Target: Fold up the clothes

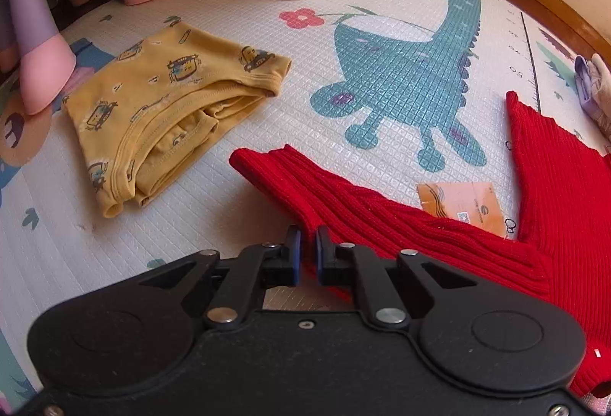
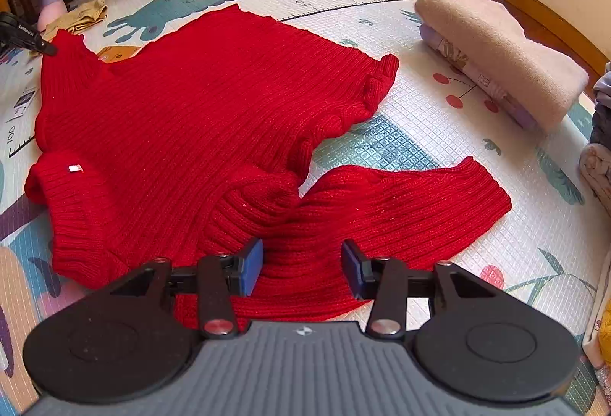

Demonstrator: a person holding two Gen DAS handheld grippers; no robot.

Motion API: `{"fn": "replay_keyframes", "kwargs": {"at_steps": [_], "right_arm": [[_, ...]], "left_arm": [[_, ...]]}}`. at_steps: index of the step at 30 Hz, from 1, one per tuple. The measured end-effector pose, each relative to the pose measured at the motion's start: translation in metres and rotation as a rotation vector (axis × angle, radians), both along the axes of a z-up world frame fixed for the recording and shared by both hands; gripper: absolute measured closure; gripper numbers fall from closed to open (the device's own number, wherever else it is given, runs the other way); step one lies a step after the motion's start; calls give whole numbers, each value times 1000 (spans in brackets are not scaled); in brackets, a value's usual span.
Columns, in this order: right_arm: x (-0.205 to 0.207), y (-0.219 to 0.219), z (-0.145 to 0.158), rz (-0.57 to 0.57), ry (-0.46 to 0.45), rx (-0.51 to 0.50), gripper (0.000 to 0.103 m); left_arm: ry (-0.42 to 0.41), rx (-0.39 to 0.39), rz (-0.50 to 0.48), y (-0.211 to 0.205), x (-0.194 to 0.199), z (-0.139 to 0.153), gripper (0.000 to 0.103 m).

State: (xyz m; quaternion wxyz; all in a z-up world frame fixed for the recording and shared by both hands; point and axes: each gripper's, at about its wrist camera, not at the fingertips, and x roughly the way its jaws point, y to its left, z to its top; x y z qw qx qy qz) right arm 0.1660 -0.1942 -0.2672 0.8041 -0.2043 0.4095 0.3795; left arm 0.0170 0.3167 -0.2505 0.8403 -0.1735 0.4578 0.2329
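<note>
L gripper [image 1: 308, 238] pinches red sweater [image 2: 198, 110] sleeve; R gripper [image 2: 301, 265] wide open.

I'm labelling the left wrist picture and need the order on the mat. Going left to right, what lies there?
Pink stool foot → folded yellow garment → red sweater sleeve, pinched by the left tongs → orange card → red sweater body.
</note>
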Motion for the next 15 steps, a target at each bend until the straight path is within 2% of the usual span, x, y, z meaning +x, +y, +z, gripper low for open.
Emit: {"fn": "replay_keyframes", "kwargs": {"at_steps": [3, 7, 9, 10, 12, 14, 15], "right_arm": [[7, -17, 10, -42, -1, 67, 57], [31, -45, 22, -194, 5, 169, 56], [50, -57, 15, -319, 48, 180, 56], [60, -62, 10, -388, 73, 187, 56], [79, -72, -1, -508, 131, 215, 56], [97, -77, -14, -602, 185, 250, 56], [103, -78, -20, -634, 209, 269, 56]], "left_arm": [[48, 14, 40, 5, -5, -4, 90], [75, 82, 99, 13, -10, 5, 89], [70, 182, 55, 4, -6, 16, 89], [50, 202, 26, -2, -4, 22, 89], [21, 197, -27, -14, 3, 28, 89], [3, 161, -90, -27, 12, 28, 89], [-4, 143, -122, -33, 16, 28, 86]]}}
